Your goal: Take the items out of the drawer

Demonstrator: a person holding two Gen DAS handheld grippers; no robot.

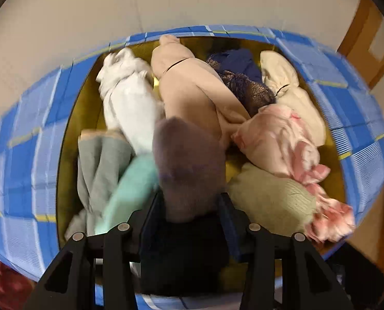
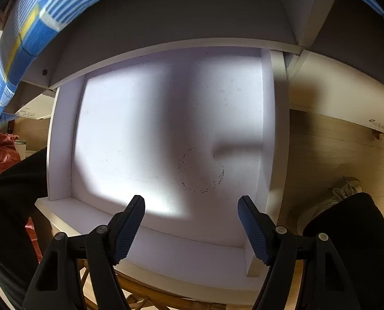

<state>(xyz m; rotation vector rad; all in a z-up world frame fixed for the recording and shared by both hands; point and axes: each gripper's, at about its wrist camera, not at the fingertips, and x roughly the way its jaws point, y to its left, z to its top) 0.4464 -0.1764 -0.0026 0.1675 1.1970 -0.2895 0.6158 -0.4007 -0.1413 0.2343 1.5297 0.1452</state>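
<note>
My left fingers (image 1: 192,201) are clenched on a grey-purple sock (image 1: 186,160), which stands up between them and hides most of both pads; its lower end runs into the dark shadow of my own gripper body, so I cannot make out where it stops. This view is smeared with motion blur. Around the sock lies a blue checked fabric bin (image 1: 24,155) with a yellow lining, full of rolled clothes: a mint-green piece (image 1: 130,180) just left of the sock, a grey garment (image 1: 99,162) beyond that, a white bundle (image 1: 130,103) above, a beige bundle (image 1: 192,90) behind the sock, a dark blue lacy item (image 1: 243,82), a cream roll (image 1: 290,90), a pink frilly piece (image 1: 290,144) and an olive knit (image 1: 269,196). The bin's near edge is cut off by my gripper.

My right fingers (image 2: 191,206) are released, spread wide with nothing between them, hanging over the white drawer (image 2: 60,139). Its floor shows bare, marked only by a faint dotted ring (image 2: 202,170) and soft shadows. A shelf edge hides the drawer's back. A shoe (image 2: 334,196) on the wooden floor (image 2: 328,152) is half hidden by a dark trouser leg (image 2: 346,245).
</note>
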